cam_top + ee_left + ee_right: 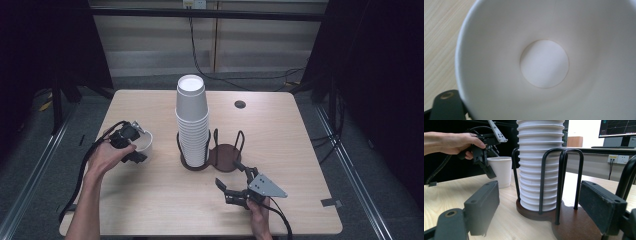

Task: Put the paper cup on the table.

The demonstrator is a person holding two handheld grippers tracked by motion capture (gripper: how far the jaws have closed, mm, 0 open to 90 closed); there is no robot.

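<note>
- The left gripper (131, 141), held in the person's left hand (106, 156), sits at the left part of the light wooden counter (150, 200), right at a single white paper cup (144, 141) standing upright there.
- In the right gripper view one black finger (489, 171) hangs down against the outside of that cup's wall; the left gripper view looks straight down into the cup's white inside (544, 63). The fingers seem to pinch the rim, though the inner finger is hidden, so I cannot tell for sure.
- A tall stack of white paper cups (192, 122), mouths down, stands near the counter's middle in the left bay of a dark brown wooden holder with black wire hoops (226, 155); its right bay is bare.
- The right gripper (234, 181) rests low just in front of the holder, fingers spread wide, gripping nothing.
</note>
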